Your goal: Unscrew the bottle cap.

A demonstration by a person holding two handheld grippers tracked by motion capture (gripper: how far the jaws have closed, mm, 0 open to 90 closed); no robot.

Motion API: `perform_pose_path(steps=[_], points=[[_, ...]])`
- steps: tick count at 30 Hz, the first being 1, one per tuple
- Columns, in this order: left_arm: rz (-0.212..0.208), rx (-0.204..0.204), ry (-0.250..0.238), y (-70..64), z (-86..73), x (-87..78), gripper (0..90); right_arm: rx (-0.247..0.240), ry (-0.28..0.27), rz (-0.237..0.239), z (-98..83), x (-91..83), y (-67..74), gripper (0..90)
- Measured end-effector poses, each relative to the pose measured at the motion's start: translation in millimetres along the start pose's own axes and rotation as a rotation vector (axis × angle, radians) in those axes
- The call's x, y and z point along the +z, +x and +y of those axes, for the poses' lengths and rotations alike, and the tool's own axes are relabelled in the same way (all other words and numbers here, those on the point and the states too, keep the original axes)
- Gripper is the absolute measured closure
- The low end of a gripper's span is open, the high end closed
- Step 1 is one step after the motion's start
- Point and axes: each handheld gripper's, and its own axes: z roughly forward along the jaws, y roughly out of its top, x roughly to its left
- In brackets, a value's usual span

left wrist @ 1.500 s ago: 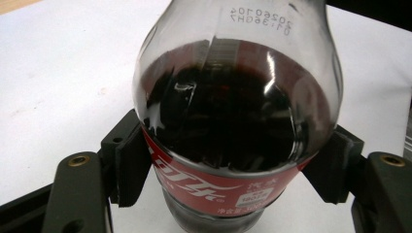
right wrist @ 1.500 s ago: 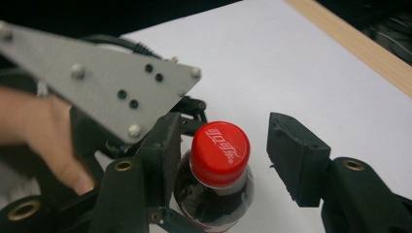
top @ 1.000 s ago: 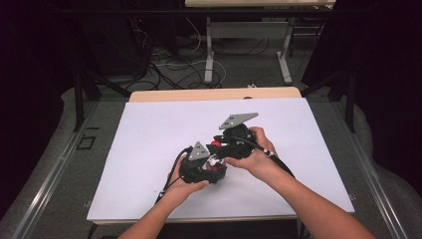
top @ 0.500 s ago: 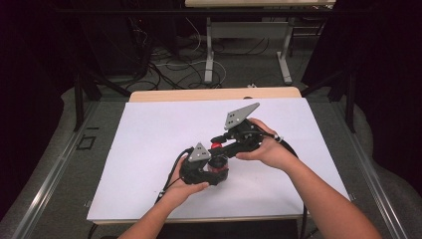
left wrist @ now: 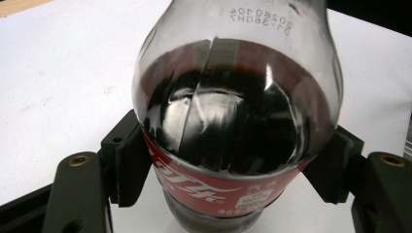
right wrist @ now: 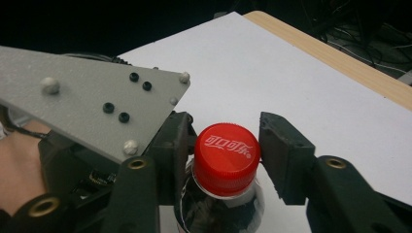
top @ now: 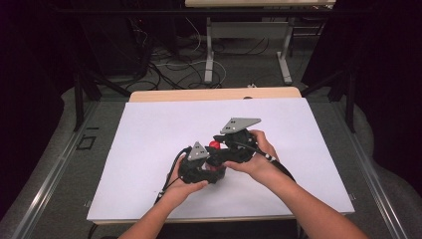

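Your right gripper (top: 225, 148) has swung in over the last second — its grey plate (top: 241, 124) was tilted up and farther back half a second ago, and now it sits lower and closer, with the jaws straddling the red cap (right wrist: 226, 157). The left gripper (top: 201, 169) hasn't moved; it still clamps the cola bottle (left wrist: 233, 121) at the label, jaws pressed against both sides of the body. So the hold is set and, as I read it, you're lined up to twist the cap off.

The right jaws are spread, not yet closed: the left pad looks to be touching or just beside the cap's edge, and the right pad stands off with a visible gap. You'd need to squeeze before any turn.

The bottle stands upright near the middle of the white sheet (top: 149, 149), between your two hands (top: 259, 159).

Materials: clear smooth plastic bottle, rounded shoulder, dark liquid up to the shoulder, glossy with glare — likely slippery. Red wrap label (left wrist: 204, 187) with white script. The cap is matte red plastic, flat top with a white logo, and its side looks finely ribbed. The pads are black blocks. The sheet is plain and flat over a wood-edged table (top: 214, 93).
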Motion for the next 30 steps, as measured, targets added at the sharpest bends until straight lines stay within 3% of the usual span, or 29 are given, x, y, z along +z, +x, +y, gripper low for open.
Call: perform_pose_path(steps=[1, 6, 8, 9, 12, 14, 16, 18, 20, 22, 23, 24, 25, 26, 30], points=[[0.000, 0.000, 0.000, 0.0, 0.0, 0.0, 29.2, 0.007, 0.002, -0.004, -0.5, 0.0, -0.5, 60.2], [-0.004, 0.001, 0.005, 0.7, -0.6, -1.0, 29.2, 0.001, -0.012, 0.047, -1.5, 0.7, -6.8, 60.9], [0.001, 0.011, -0.002, 0.9, -0.6, -0.2, 29.2, -0.064, -0.002, 0.119, -0.3, 1.3, -13.7, 61.1], [0.001, 0.011, -0.002, 0.9, -0.6, -0.2, 29.2, -0.064, -0.002, 0.119, -0.3, 1.3, -13.7, 61.1], [-0.008, 0.016, 0.003, -0.8, -1.3, 0.2, 29.2, -0.153, 0.033, 0.238, 3.0, 1.8, -27.2, 61.2], [-0.021, 0.032, -0.003, -1.1, -1.0, 0.4, 29.2, -0.191, 0.036, 0.310, 4.3, 2.5, -33.7, 61.2], [-0.027, 0.019, 0.003, -2.7, -1.1, -0.1, 29.2, -0.207, 0.032, 0.347, 4.4, 3.0, -39.2, 60.9], [-0.020, 0.010, 0.002, -3.4, -0.8, -0.5, 29.2, -0.215, 0.037, 0.351, 4.8, 2.4, -40.3, 60.6], [-0.011, 0.019, -0.014, -1.2, -0.1, -1.1, 29.2, -0.183, 0.016, 0.311, 4.1, 0.4, -36.8, 52.9], [-0.007, 0.015, -0.012, -0.2, 0.5, -2.3, 29.2, -0.136, -0.010, 0.225, 2.7, -4.0, -27.5, 49.6], [-0.016, 0.013, 0.003, 0.7, 1.2, -3.9, 29.2, -0.136, -0.010, 0.225, 2.7, -4.0, -27.5, 49.6], [-0.013, 0.006, -0.001, 0.5, 1.0, -3.7, 29.2, -0.099, -0.018, 0.200, 2.1, -4.9, -23.6, 48.2], [-0.003, 0.005, -0.003, 0.6, 0.7, -3.7, 29.2, -0.069, -0.021, 0.139, 0.9, -6.7, -17.6, 49.7], [-0.006, 0.007, 0.008, 1.4, 1.1, -4.6, 29.2, -0.071, -0.019, 0.111, 0.2, -7.0, -14.2, 51.2], [0.003, -0.015, -0.007, 0.7, -0.1, -3.2, 29.2, -0.059, -0.026, 0.077, -1.9, -5.9, -6.6, 54.1]])
